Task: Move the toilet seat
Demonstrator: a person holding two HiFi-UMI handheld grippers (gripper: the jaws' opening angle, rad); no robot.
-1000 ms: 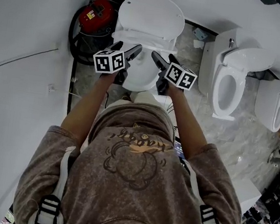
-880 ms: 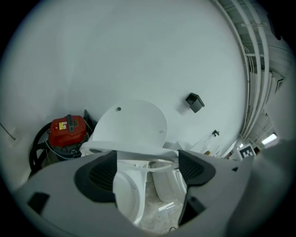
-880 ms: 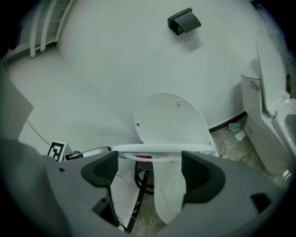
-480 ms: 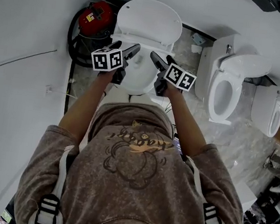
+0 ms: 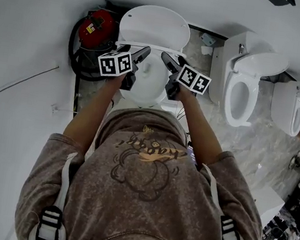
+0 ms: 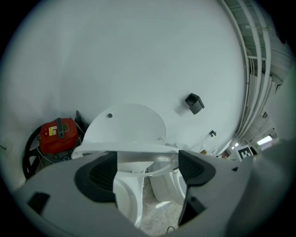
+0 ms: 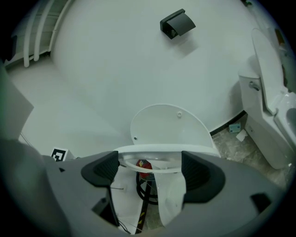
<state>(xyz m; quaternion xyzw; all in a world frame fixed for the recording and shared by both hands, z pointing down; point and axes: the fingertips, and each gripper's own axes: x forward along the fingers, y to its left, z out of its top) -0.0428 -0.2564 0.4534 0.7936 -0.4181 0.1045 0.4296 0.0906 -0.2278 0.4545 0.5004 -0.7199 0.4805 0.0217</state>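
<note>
Red canister vacuum [image 5: 93,28]: stands on the floor against the wall, just left of the toilet, with its black hose looped round it (close enough that a wide left elbow could snag it).

Left gripper [image 6: 147,164]: jaws wide apart and clamped on nothing. The edge of the toilet seat [image 6: 134,149] runs across the gap near the tips. I cannot tell whether the pads touch it.

Toilet seat: looks part-raised. It is seen edge-on as a white band above the bowl [image 5: 146,85], below the lid and between the two grippers.

Lid [image 5: 155,26]: up, leaning against the white wall behind the toilet.

Right gripper [image 7: 150,169]: jaws also spread and gripping nothing. The same white seat edge spans the gap near their tips, and the red canister shows through underneath it.

Neighbouring toilets [image 5: 242,91]: two more stand to the right, well apart from the work.

Risk, slip: neither gripper pinches the seat, so at best it is only propped. If either side tips or draws back, the seat would likely slide off and slam onto the bowl.

Risk, twist: if one side leads the other, the ring racks on its hinges (plastic hinges tolerate little of this).

Risk, overshoot: a fast push upward could knock the seat hard into the lid, and a jaw tip could get caught between them.
</note>
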